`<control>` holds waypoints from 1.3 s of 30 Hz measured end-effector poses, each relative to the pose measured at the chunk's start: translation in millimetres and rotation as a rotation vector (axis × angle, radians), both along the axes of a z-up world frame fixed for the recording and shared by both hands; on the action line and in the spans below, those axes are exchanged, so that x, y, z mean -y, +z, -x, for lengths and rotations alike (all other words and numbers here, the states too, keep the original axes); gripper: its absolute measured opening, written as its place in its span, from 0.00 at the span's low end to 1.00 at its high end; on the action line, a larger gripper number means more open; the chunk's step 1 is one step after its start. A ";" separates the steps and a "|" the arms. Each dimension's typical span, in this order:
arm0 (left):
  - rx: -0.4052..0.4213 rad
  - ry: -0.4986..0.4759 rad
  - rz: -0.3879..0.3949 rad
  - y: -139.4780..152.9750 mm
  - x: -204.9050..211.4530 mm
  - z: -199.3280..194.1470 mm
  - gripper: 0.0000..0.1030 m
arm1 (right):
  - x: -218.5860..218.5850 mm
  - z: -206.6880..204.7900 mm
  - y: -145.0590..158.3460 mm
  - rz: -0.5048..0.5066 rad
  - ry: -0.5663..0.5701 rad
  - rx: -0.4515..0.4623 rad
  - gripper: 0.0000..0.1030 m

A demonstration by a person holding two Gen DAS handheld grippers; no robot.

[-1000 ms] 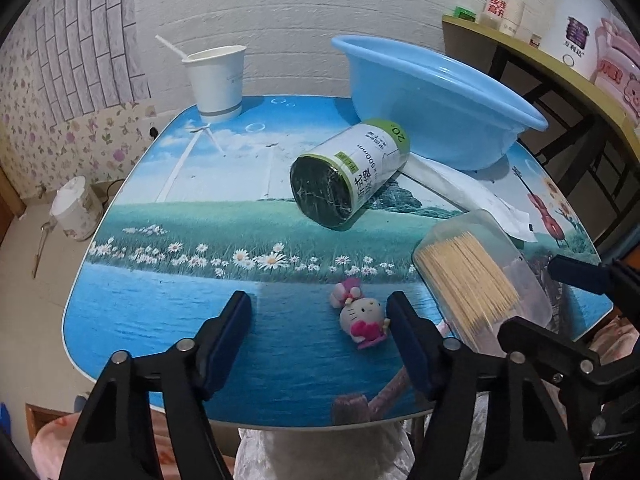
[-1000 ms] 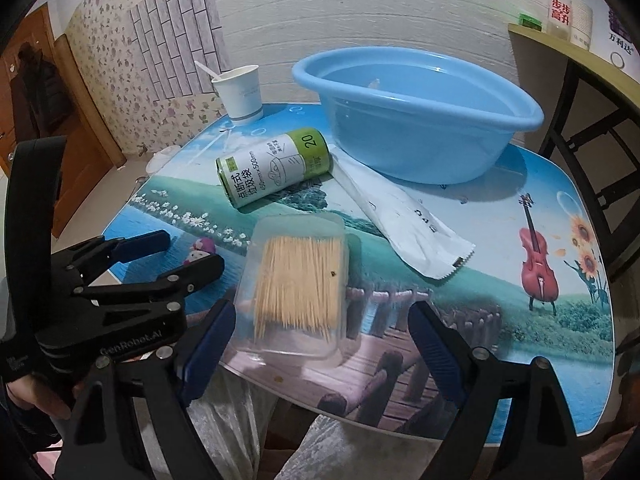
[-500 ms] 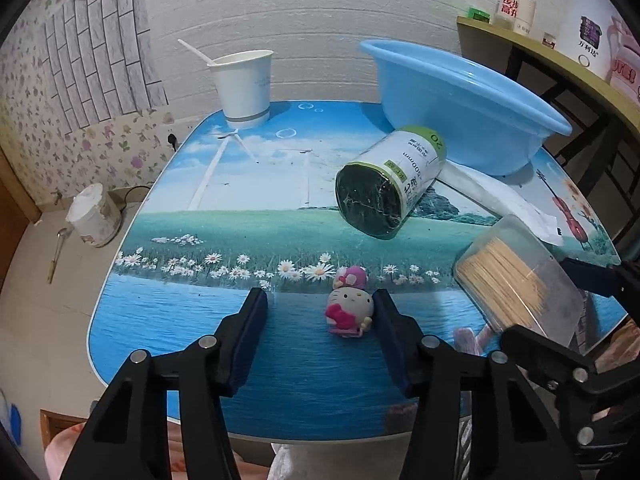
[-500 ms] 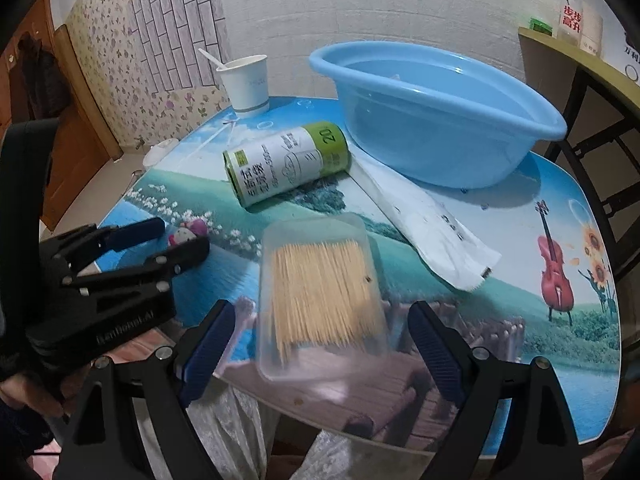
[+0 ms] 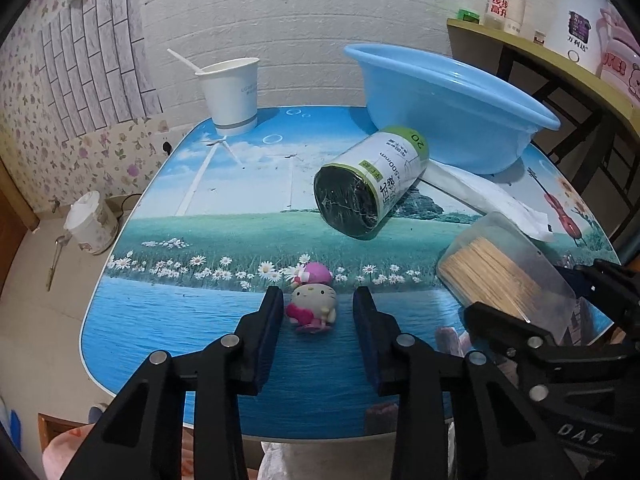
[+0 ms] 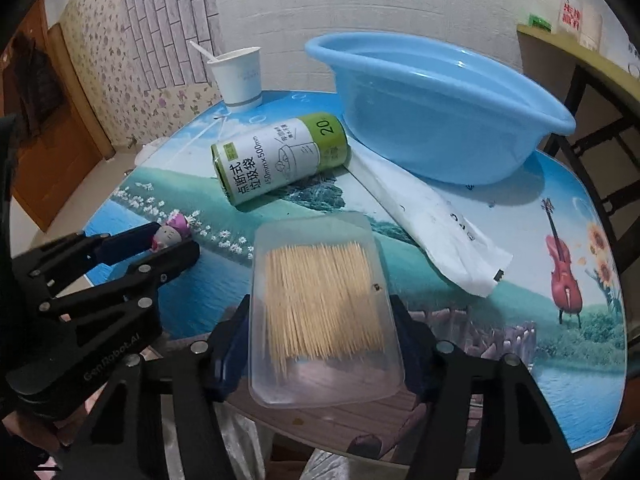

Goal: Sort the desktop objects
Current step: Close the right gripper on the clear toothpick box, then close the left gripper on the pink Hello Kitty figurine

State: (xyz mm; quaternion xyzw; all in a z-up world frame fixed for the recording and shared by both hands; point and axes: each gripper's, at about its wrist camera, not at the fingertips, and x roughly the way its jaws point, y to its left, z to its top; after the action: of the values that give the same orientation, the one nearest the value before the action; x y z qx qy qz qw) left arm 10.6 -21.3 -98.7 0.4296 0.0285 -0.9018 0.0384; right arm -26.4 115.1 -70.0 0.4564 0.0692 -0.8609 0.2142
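Note:
A small pink and white cat figurine [image 5: 312, 303] stands near the table's front edge. My left gripper [image 5: 318, 304] straddles it; the left pad touches it and a gap remains at the right pad. It also shows in the right wrist view [image 6: 170, 232]. A clear plastic box of toothpicks [image 6: 324, 312] lies at the front right, with my right gripper [image 6: 322, 344] around its near half, pads against both sides. A roll of garbage bags [image 5: 370, 182] lies on its side mid-table. A blue basin [image 6: 436, 108] stands at the back right.
A white paper cup [image 5: 232, 94] with a spoon stands at the back left. A long white packet [image 6: 432, 220] lies between the roll and the basin. A shelf [image 5: 560, 68] with containers stands right of the table. A white bucket [image 5: 90, 224] is on the floor to the left.
Both grippers moved forward and narrowed. The left one came around the cat figurine; the right one came around the toothpick box and closed against it.

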 end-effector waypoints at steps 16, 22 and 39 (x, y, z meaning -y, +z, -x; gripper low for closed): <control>0.012 -0.013 -0.037 2.5 1.2 -1.3 0.21 | -42.0 -1.6 15.5 -0.001 -0.138 0.003 0.63; 0.014 -0.002 -0.038 2.4 4.5 -0.4 0.21 | -43.5 -2.7 19.1 -0.006 -0.146 -0.006 0.63; 0.002 0.001 -0.005 4.3 3.7 0.5 0.22 | -42.0 -4.0 12.9 -0.018 -0.134 0.004 0.63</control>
State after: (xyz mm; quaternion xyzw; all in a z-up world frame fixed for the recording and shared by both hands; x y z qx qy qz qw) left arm 10.1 -25.0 -94.4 0.4307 0.0311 -0.9012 0.0376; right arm -22.4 157.2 -57.0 0.4637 0.0457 -0.8717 0.1519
